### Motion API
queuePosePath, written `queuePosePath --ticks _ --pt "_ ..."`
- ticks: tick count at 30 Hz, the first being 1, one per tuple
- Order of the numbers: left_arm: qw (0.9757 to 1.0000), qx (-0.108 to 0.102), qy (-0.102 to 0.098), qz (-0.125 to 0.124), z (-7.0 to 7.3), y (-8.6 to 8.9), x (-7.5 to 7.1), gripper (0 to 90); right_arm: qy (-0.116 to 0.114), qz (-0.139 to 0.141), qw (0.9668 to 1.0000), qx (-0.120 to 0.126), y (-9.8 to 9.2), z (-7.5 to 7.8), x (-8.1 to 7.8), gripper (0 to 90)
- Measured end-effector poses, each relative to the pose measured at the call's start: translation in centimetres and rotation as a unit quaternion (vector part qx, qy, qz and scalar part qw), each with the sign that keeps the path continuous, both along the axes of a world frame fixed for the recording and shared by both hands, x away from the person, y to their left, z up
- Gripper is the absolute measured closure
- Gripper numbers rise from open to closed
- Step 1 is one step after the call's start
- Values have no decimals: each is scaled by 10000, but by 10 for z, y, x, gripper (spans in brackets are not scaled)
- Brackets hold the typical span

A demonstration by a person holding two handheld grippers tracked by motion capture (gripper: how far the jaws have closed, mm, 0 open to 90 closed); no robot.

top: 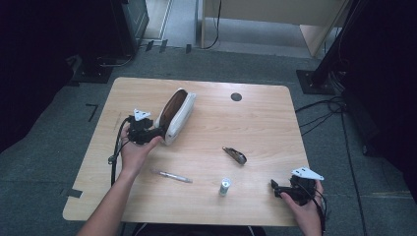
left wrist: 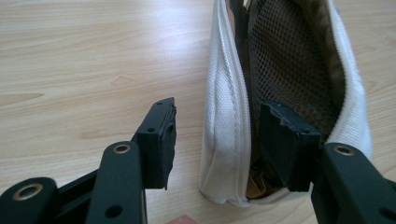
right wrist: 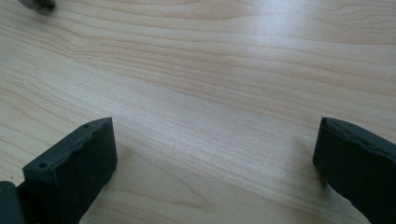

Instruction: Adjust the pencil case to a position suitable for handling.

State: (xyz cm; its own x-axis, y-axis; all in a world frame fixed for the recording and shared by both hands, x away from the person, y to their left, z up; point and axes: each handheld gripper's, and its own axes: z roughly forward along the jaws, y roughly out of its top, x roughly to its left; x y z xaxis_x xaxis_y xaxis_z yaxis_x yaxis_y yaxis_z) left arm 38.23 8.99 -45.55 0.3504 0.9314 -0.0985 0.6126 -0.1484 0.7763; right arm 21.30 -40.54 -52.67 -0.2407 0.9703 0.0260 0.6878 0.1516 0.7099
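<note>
We see the left gripper (left wrist: 217, 135) with its fingers (left wrist: 161, 135) straddling one white wall of the open pencil case (top: 178, 115), not yet pinching it. The case lies on the table (top: 255, 128) toward its far left. The right gripper (right wrist: 215, 172) rests near the table's near right corner, its fingers spread wide.

Light wood-grain table (top: 206, 105) w/ rounded corners, standing on grey carpet floor (top: 59, 128); small dark round hole cover (top: 236, 97) near the far edge. On it: white fabric zip pouch (top: 178, 116) w/ brown mesh-lined inside, open, lying left of centre; small dark brown oblong item (top: 235, 155) right of centre, too small to make out; slim silvery pen (top: 172, 176) toward the near edge; short clear-greenish cylinder, upright (top: 224, 186), just right of the pen, apart from it
</note>
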Motion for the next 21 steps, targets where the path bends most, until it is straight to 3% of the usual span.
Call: queuePosePath --ticks 3,9,16,21 --pt "10000 54 -13 26 -1 -2 3 518 -2 1 10000 -1 0 0 0 0" --pt "9999 84 -117 -68 -4 -4 5 761 -1 0 10000 0 0 0 0 0" --pt "9994 -44 -301 -179 -2 -2 2 809 -2 0 10000 0 0 0 0 0" --pt "9976 -218 -420 -514 4 -8 -9 825 -1 -1 10000 0 0 0 0 0"
